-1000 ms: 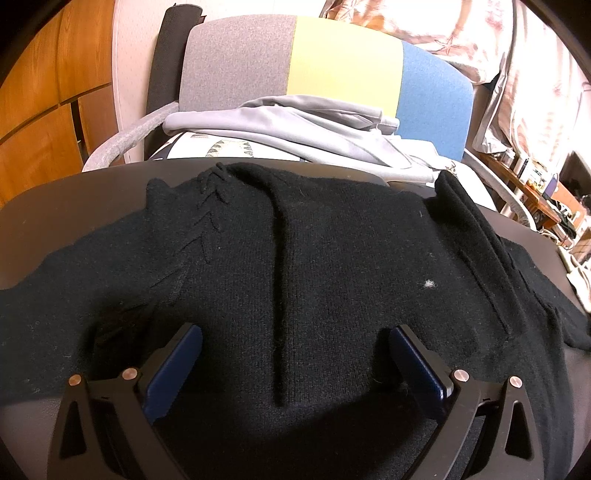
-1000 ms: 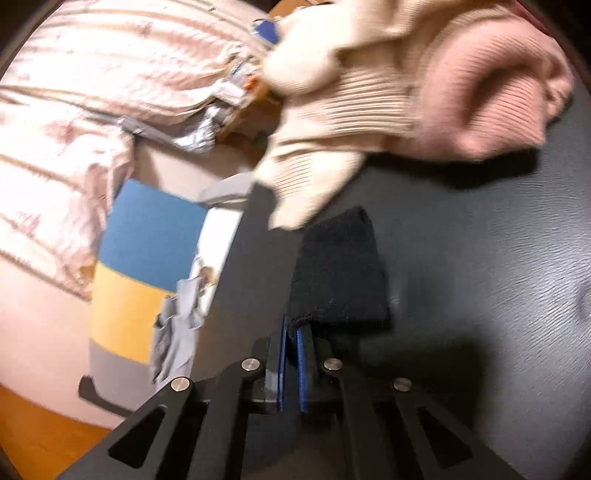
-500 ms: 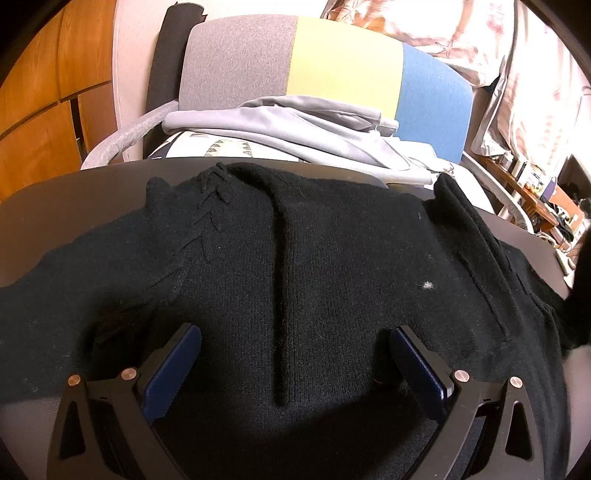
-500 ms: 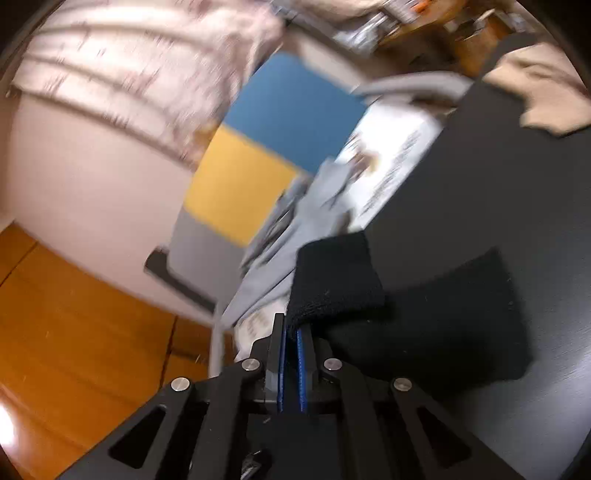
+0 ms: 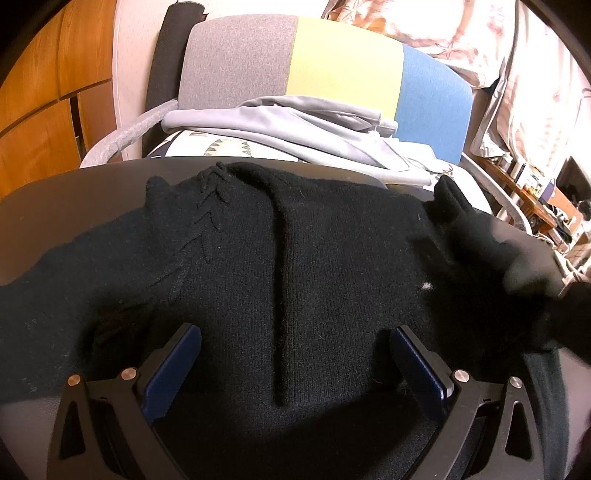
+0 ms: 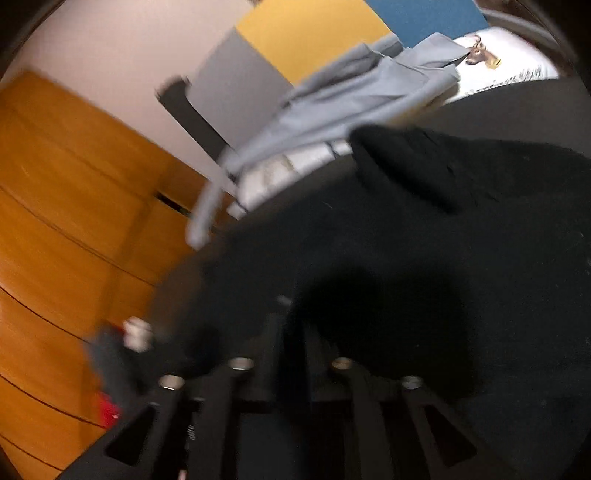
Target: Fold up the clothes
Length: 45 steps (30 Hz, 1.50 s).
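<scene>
- A chair (image 5: 332, 70) stands just beyond the far edge of the bench (image 5: 66, 206), its backrest striped grey, yellow and blue.
- A pale grey garment (image 5: 295, 122) lies heaped on the chair seat, over a white printed cloth (image 5: 207, 146).
- Orange-brown wooden panels (image 5: 37, 110) fill the left side.
- Pale patterned fabric (image 5: 424, 26) hangs behind the chair, top right.
- A cluttered low shelf (image 5: 535, 199) sits past the bench's right edge.

R gripper (image 6: 291, 332) swung sleeve (image 5: 517, 266) back over black sweater (image 5: 295, 258), pink/cream knits gone from view
</scene>
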{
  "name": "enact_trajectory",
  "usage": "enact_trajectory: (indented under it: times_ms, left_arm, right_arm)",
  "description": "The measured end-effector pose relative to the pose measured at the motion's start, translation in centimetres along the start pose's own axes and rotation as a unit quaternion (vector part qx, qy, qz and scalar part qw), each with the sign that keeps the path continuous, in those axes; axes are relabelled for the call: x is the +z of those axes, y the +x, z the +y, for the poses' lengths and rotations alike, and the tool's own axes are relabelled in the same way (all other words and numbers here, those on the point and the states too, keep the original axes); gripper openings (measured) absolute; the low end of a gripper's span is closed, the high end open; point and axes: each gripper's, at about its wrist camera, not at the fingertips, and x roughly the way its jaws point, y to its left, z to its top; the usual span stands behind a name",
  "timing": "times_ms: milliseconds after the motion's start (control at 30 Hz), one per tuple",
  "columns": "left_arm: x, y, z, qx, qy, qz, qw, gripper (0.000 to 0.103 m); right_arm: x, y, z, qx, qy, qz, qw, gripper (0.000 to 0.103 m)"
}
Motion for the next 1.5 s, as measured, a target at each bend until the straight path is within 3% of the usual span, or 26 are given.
enact_trajectory:
  times_ms: [67,167,233,333,467,633,700,800,900,967,1033,1100,1267,1500]
  left_arm:
    - [0.0,0.0,0.1,0.000,0.000,0.001,1.0000,0.103]
    - [0.2,0.1,-0.1,0.007,0.005,0.009,0.9999,0.103]
    - [0.4,-0.1,-0.4,0.010,0.007,0.019,0.9998,0.102]
    - [1.4,-1.3,-1.2,-0.019,-0.008,0.033,0.9992,0.100]
    - [3.3,-1.9,-3.4,-0.043,-0.033,0.052,0.9972,0.100]
    - [4.6,-0.2,-7.9,-0.054,-0.004,0.084,0.9950,0.100]
    - [4.5,0.4,-10.0,-0.041,0.030,0.088,0.9948,0.100]
    - [3.9,2.3,-12.2,0.019,0.083,0.111,0.9902,0.100]
    - [3.3,3.1,-13.0,0.046,0.096,0.105,0.9887,0.100]
    - [3.5,2.7,-13.1,0.040,0.088,0.095,0.9907,0.075]
    - [4.0,2.2,-13.0,0.028,0.076,0.094,0.9922,0.030]
    - [5.1,1.6,-12.4,0.002,0.049,0.104,0.9934,0.018]
    - [7.9,-0.2,-9.6,-0.045,-0.031,0.111,0.9923,0.010]
    - [9.7,-4.0,-6.3,-0.096,-0.070,0.065,0.9908,0.008]
  right_arm:
    - [-1.0,-1.5,-1.0,-0.013,0.010,-0.016,1.000,0.025]
    - [-3.3,-6.0,-2.6,-0.019,0.014,-0.078,0.997,0.025]
    - [-4.7,-8.0,-3.8,-0.077,0.000,-0.102,0.992,0.024]
    - [-6.1,-8.1,-5.4,-0.169,-0.033,-0.105,0.979,0.022]
    - [-6.7,-9.2,-8.1,-0.103,0.039,-0.130,0.985,0.015]
    - [-6.8,-10.1,-8.7,-0.087,0.056,-0.141,0.985,0.013]
    - [-6.5,-10.3,-8.9,-0.079,0.061,-0.143,0.985,0.013]
    - [-6.2,-10.5,-9.6,-0.061,0.075,-0.150,0.984,0.013]
    - [-6.3,-10.6,-9.9,-0.056,0.084,-0.157,0.982,0.013]
    - [-6.4,-10.7,-10.0,-0.054,0.089,-0.161,0.981,0.013]
    - [-6.5,-10.9,-10.2,-0.053,0.094,-0.166,0.980,0.013]
    - [-6.6,-11.0,-10.3,-0.052,0.099,-0.170,0.979,0.013]
    - [-6.8,-11.2,-10.5,-0.051,0.106,-0.174,0.978,0.013]
    - [-6.9,-11.1,-10.0,-0.061,0.104,-0.173,0.977,0.013]
